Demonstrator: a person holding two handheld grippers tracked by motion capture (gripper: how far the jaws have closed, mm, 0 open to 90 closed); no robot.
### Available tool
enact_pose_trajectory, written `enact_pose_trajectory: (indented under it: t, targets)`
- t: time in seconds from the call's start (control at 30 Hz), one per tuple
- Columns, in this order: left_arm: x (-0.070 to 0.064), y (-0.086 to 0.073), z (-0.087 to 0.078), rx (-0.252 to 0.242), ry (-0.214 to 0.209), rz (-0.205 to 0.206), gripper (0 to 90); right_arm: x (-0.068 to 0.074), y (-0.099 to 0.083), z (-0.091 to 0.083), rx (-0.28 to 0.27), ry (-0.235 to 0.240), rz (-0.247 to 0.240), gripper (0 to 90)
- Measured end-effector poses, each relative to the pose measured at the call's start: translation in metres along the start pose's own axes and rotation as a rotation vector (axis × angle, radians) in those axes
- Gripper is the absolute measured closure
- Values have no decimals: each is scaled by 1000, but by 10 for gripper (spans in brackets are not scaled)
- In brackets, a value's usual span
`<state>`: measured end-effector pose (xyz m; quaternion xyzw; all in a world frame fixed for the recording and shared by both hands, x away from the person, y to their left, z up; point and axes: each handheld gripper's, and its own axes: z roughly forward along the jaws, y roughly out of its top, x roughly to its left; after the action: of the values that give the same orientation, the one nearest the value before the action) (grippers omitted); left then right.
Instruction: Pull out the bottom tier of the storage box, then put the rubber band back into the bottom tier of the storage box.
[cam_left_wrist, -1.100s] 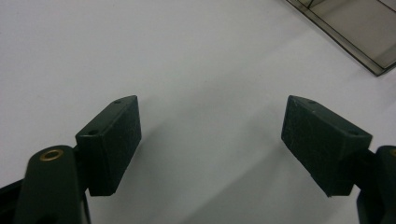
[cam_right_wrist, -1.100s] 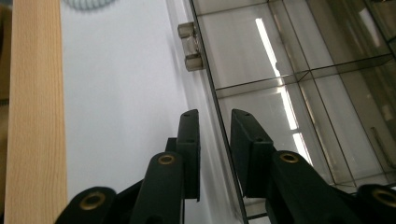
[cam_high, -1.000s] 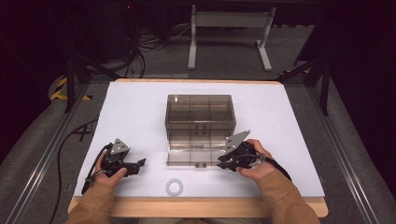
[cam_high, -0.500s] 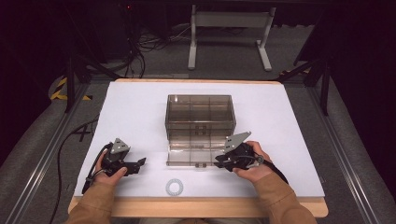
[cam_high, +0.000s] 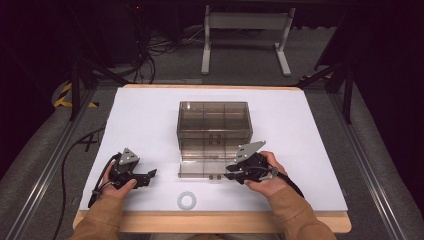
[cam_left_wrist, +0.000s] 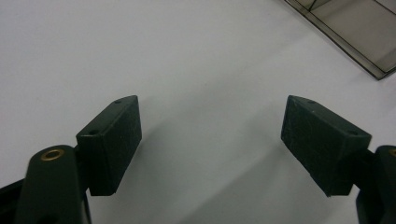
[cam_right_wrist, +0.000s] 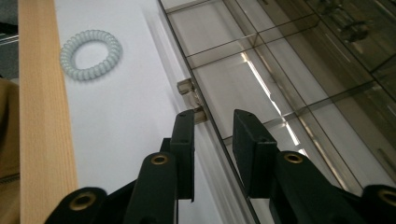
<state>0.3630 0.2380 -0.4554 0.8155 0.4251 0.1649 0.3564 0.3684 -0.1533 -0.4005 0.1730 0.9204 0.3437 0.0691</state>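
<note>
2 jaws of right gripper (cam_right_wrist: 212, 140) straddle drawer (cam_right_wrist: 280, 84) front wall.

There are two grippers: the left gripper (cam_high: 150, 175) at the near left, and the right gripper (cam_high: 229, 174) at the near right. Each is held by one hand, so two hands: the left hand (cam_high: 114, 184) and the right hand (cam_high: 266, 181). One clear smoky organiser box (cam_high: 214, 120) sits mid-table. One pale coiled hair tie (cam_high: 186, 201) lies near the front edge. One white table (cam_high: 145, 115) carries everything.
</note>
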Motion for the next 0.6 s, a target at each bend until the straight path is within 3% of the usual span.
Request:
enact_pose_trajectory:
  t: [0.6]
  targets:
    - [1,-3,-3,-4,9,-8,210,11,25,21,39,37,-30,693]
